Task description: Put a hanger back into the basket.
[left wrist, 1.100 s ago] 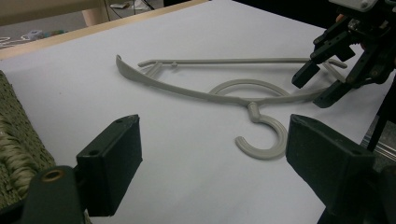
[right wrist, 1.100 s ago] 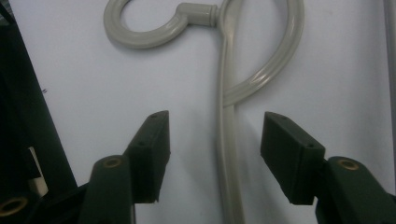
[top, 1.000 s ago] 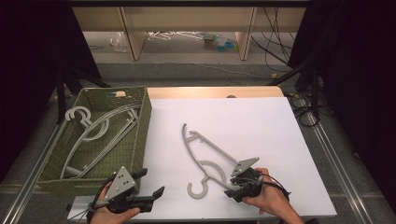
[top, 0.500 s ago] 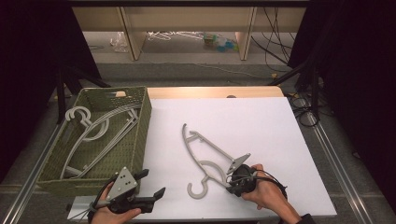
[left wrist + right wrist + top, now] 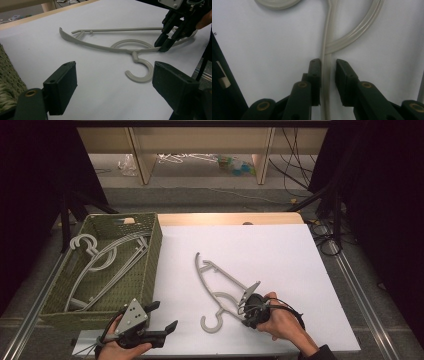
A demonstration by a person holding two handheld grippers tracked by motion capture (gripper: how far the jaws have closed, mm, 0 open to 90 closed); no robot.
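Right claw (image 5: 328,72) jaws just closing around grey hanger (image 5: 220,287) arm near table's front edge, small gap remains; grasp almost ready. Left claw (image 5: 112,85) apart, empty.

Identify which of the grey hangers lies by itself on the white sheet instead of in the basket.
It is the hanger beside the green basket, flat on the white sheet, with the right tool astride its arm. The other hangers lie piled inside the basket.

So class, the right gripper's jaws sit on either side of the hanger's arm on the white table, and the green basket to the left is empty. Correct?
Not quite: the green basket is not empty. The high view shows grey hangers lying in it. The right gripper straddling the hanger's arm on the white table is correct.
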